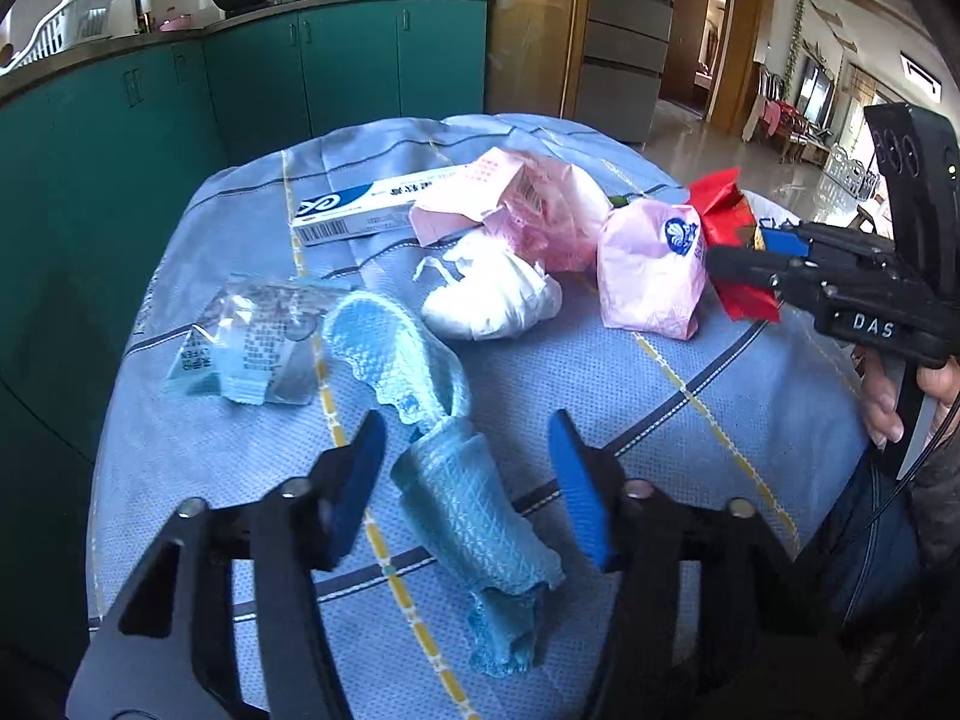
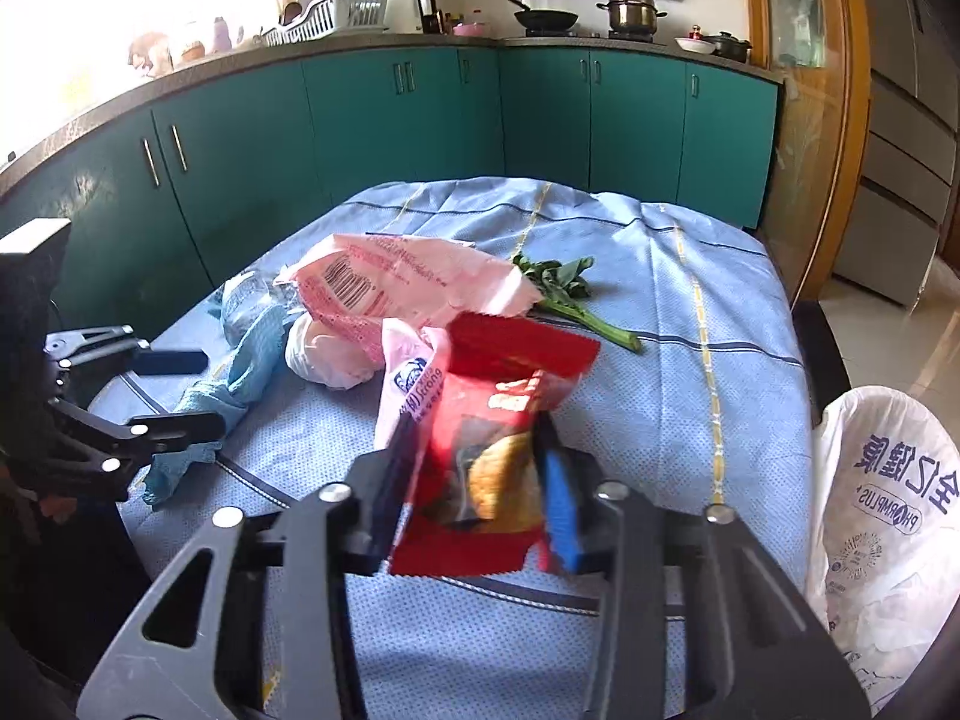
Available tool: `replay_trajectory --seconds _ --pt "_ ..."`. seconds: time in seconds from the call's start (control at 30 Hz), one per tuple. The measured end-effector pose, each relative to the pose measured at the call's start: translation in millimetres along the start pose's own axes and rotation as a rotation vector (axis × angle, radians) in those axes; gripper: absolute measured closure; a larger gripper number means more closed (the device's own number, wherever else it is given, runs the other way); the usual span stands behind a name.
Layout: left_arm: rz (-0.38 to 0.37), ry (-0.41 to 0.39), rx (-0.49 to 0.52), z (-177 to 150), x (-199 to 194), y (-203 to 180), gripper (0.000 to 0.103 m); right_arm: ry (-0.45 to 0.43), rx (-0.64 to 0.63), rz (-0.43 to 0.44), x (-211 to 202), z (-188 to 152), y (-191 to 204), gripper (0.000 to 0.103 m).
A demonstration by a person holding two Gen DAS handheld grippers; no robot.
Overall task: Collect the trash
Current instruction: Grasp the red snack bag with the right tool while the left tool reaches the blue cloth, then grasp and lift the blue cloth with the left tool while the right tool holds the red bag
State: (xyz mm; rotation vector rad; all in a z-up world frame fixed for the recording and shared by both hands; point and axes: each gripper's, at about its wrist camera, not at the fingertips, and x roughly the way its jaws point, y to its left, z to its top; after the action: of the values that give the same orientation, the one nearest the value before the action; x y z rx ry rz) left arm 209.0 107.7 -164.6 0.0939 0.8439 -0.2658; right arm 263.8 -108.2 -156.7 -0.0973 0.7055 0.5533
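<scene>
We are holding the red snack wrapper (image 2: 498, 450) tight in our right gripper (image 2: 474, 480), so we can carry it to the white trash bag (image 2: 882, 516) hanging just right of the table (image 2: 690, 360). Our left gripper (image 1: 468, 486) is sitting wide around the blue net sleeve (image 1: 474, 516), not pinching it. More trash is lying on the blue checked cloth. Green kitchen cupboards (image 2: 390, 120) are standing behind the table.

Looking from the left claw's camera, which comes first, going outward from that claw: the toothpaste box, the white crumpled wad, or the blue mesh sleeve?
1. Blue mesh sleeve, lying between the left claw's fingers.
2. White crumpled wad, mid-table, slightly right.
3. Toothpaste box, far side, left of the pink wrappers.
</scene>
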Motion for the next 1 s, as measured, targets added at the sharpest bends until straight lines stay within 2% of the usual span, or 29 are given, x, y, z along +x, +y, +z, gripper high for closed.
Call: replay_trajectory --seconds 0.1,0.2,0.3,0.47,0.6,0.9,0.97,1.0 --pt "0.006 0.017 0.018 1.3 6.0 -6.2 0.066 -0.011 0.007 -0.015 -5.1 -1.5 -5.2 0.065" --pt "0.009 0.017 0.033 3.3 9.8 -11.1 0.074 -0.027 0.005 -0.029 -11.8 -1.9 -8.9 0.065" --pt "-0.005 0.004 0.04 4.6 9.7 -14.2 0.075 -0.039 -0.003 -0.058 -18.5 -3.7 -13.2 0.065" --pt "0.019 -0.035 0.017 9.8 8.5 -14.1 0.075 -0.044 -0.001 -0.092 -24.8 -7.1 -20.9 0.065" --pt "0.028 -0.074 -0.017 13.5 3.3 -10.9 0.075 -0.047 0.006 -0.09 -27.4 -8.6 -24.2 0.065" --pt "0.04 -0.061 -0.004 14.1 7.3 -14.0 0.075 0.011 -0.05 -0.03 -15.2 -16.0 -5.8 0.065" --pt "0.048 -0.058 -0.003 13.5 8.2 -14.3 0.073 0.019 -0.063 -0.033 -12.5 -16.9 -2.1 0.061" --pt "0.051 -0.056 0.0 13.2 8.7 -14.9 0.07 0.022 -0.065 -0.036 -11.8 -17.4 -0.8 0.055"
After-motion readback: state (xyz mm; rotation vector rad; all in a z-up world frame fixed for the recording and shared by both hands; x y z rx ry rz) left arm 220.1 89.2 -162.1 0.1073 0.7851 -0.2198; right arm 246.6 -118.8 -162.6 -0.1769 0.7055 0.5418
